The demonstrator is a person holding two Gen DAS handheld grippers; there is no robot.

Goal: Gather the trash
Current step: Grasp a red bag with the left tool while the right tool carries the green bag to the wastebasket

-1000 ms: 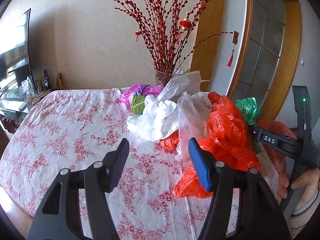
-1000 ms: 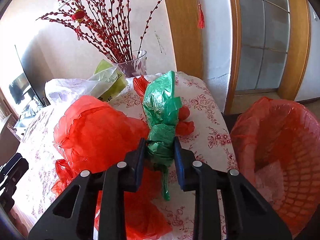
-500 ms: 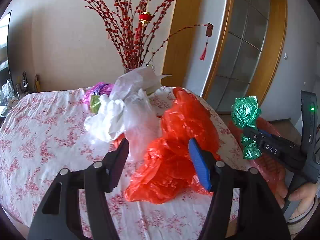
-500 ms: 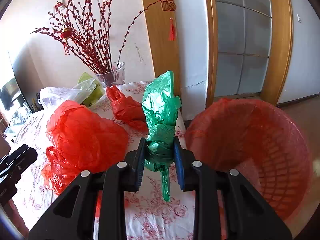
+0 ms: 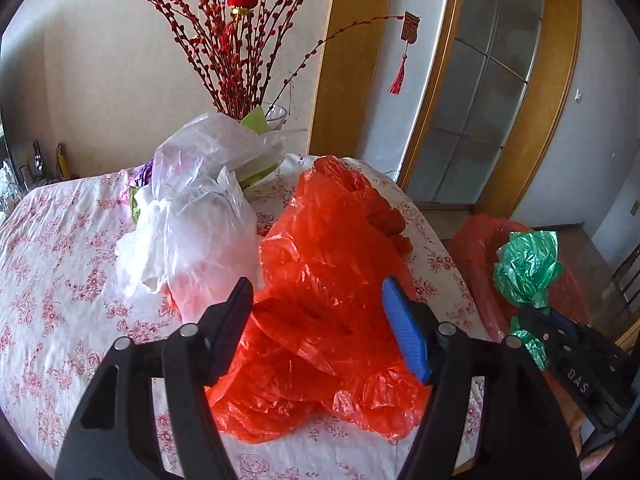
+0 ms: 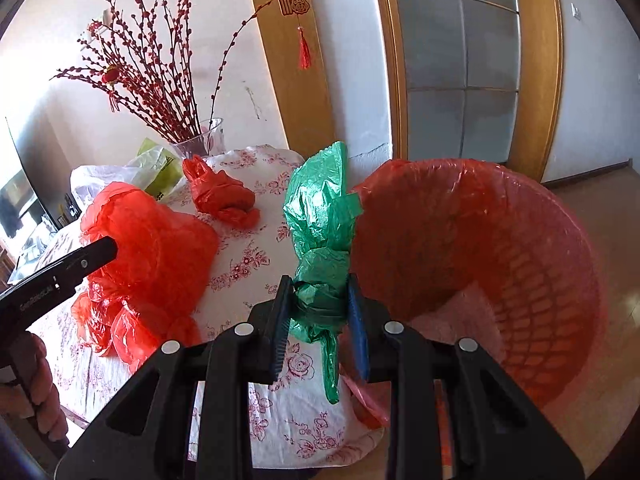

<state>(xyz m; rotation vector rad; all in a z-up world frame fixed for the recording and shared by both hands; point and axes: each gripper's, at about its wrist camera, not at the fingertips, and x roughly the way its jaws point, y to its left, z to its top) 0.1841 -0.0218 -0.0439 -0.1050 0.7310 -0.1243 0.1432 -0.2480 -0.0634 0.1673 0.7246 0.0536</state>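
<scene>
My right gripper (image 6: 319,304) is shut on a crumpled green plastic bag (image 6: 320,216) and holds it at the table's right edge, beside the rim of a red bin (image 6: 500,248) lined with a red bag. The green bag also shows in the left wrist view (image 5: 526,268), in front of the bin (image 5: 476,240). My left gripper (image 5: 316,320) is open and empty, just above a large crumpled red bag (image 5: 332,280) on the table. A small knotted red bag (image 6: 220,196) lies further back.
White and clear plastic bags (image 5: 196,216) are piled on the floral tablecloth (image 5: 52,264). A glass vase (image 5: 276,114) of red berry branches stands behind them. A purple bag (image 5: 142,172) peeks out at the pile's far side. A glazed wooden door (image 6: 460,64) stands behind the bin.
My right gripper has carried the green bag to the right, off the table towards the red bin. My left gripper has moved right, from the white bags to above the large red bag.
</scene>
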